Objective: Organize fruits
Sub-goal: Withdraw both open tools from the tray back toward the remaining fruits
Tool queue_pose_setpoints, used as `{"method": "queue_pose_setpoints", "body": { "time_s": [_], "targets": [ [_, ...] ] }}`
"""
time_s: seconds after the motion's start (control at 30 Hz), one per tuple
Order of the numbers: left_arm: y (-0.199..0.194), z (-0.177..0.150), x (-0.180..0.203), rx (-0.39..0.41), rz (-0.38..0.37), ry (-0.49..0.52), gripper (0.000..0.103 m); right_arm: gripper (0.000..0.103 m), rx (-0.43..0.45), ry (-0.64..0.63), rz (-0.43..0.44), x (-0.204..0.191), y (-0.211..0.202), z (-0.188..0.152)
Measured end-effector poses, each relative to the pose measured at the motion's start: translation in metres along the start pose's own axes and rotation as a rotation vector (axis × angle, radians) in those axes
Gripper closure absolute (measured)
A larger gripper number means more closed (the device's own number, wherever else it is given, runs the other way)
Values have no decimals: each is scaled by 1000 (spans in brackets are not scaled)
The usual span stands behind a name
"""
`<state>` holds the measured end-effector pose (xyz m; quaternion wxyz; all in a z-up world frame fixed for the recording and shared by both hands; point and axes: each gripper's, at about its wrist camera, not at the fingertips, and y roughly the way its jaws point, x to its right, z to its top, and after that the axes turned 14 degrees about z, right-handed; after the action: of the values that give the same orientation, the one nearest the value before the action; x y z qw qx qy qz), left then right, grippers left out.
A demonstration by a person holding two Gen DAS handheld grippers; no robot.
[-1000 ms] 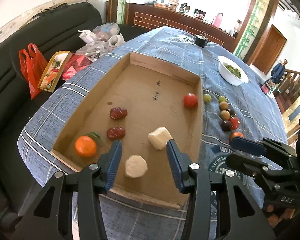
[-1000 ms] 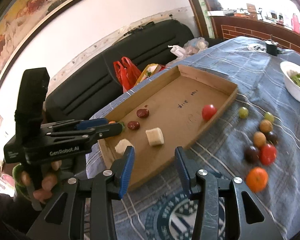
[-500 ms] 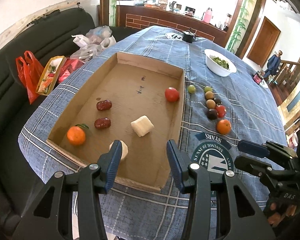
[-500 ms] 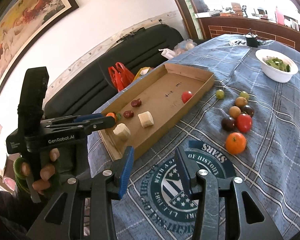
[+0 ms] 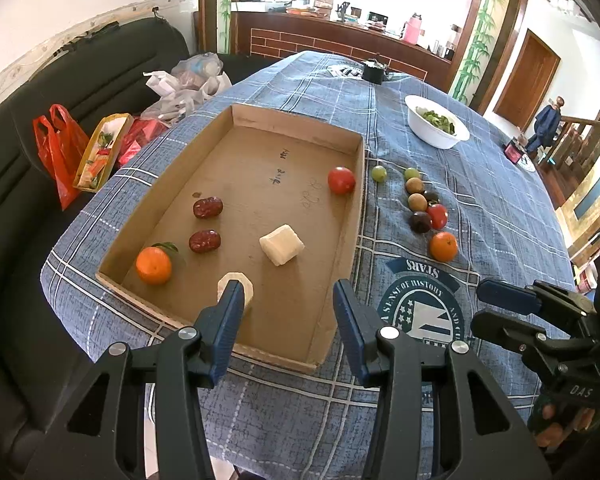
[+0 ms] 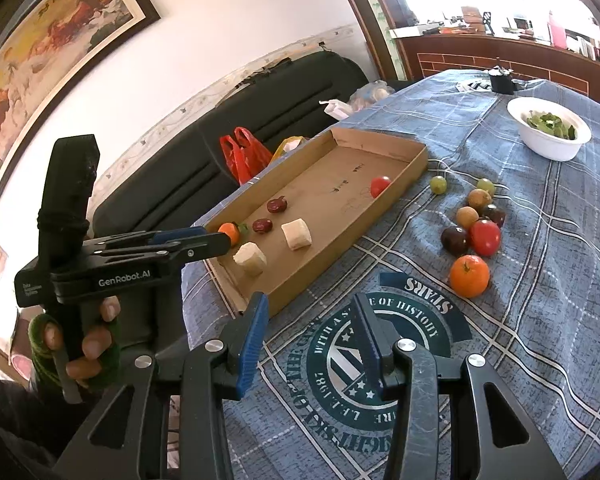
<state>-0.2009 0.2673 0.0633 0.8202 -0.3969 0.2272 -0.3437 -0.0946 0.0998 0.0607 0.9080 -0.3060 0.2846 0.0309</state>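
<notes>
On the blue plaid tablecloth sits a shallow cardboard tray, and six things lie in it: one orange with a green leaf at the near left corner, two dark red dates just beyond it, two pale peeled chunks — one mid-tray, one near the front wall — and one red tomato close to the right wall.

Outside the tray, to its right, eight loose fruits rest on the cloth: two green grapes, two tan round fruits, two dark plum-like ones, one red tomato and one orange. Apart from the first grape, which lies alone nearer the tray, they form a loose line, several of them touching.

One white bowl of greens stands farther back on the cloth.

The left gripper hovers over the tray's near edge, jaws spread wide with nothing between them; its left fingertip overlaps the nearer pale chunk in the left wrist view. The right gripper hangs above the round printed emblem on the cloth — jaws likewise wide apart and empty, well short of the loose fruits.
</notes>
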Motion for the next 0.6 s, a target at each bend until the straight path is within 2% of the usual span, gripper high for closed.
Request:
{"method": "queue_pose_setpoints", "body": {
  "time_s": [0.6],
  "targets": [
    [4,-1,-3,-13,3,-2,58,58,-17,6,13,3,6,-4]
  ]
}}
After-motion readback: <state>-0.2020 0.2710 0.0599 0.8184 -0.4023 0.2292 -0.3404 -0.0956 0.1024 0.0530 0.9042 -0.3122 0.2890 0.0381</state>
